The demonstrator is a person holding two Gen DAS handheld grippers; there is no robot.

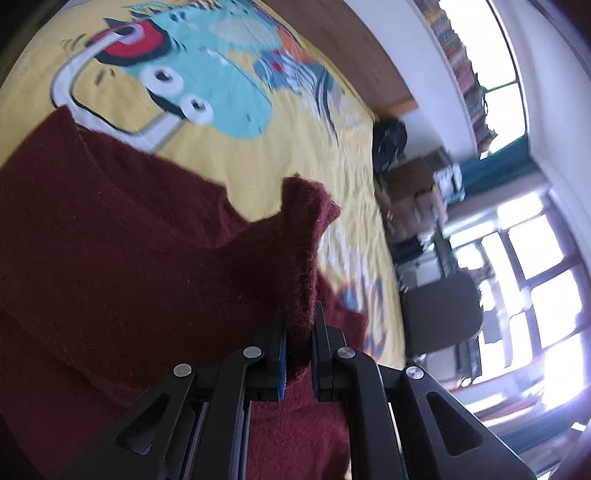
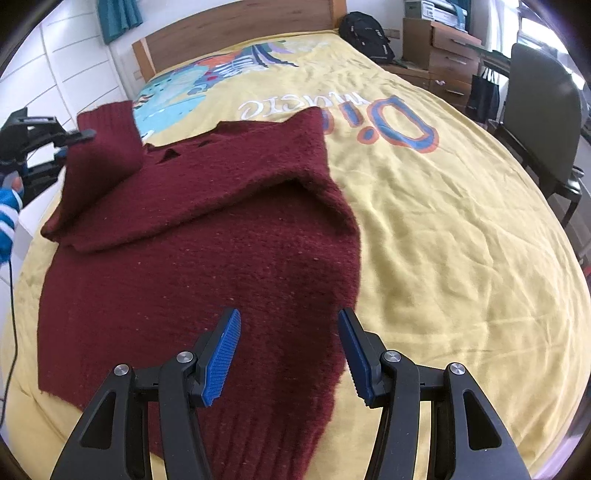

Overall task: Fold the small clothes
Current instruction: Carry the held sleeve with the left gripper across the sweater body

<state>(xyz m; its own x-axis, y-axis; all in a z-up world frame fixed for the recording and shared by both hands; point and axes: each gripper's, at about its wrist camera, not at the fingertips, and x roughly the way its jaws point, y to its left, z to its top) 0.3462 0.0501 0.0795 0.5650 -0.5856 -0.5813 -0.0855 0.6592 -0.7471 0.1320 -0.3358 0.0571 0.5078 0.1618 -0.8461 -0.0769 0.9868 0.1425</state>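
1. The left hand-held gripper (image 1: 298, 332) is clenched tight on a fold of the maroon sweater (image 2: 207, 258), with the knit pinched between its blue pads and standing up past the tips. From the right wrist view it sits way off at the left edge of the bed, holding the sweater's sleeve (image 2: 105, 147) lifted off the cover. A hand in a blue-and-white striped sleeve (image 2: 9, 210) is behind it.

2. The right hand-held gripper (image 2: 290, 350) is released, jaws standing apart with nothing between them, pointing down over the lower part of the sweater, near its right edge.

3. The sweater is a dark red, fuzzy knit with a ribbed hem (image 2: 258, 424) at the near end. It's lying mostly flat on the yellow bedspread (image 2: 443, 240), one sleeve already folded across the chest, with a bulgy crease where it folds. The neckline end points toward the wooden headboard (image 2: 236, 33).

4. Writing: the bedspread has big blue-and-orange lettering, upside down from the right wrist view, starting with "Di", plus white script next to it that's too warped to read. There's also a teal cartoon creature (image 1: 207, 85) printed on it.
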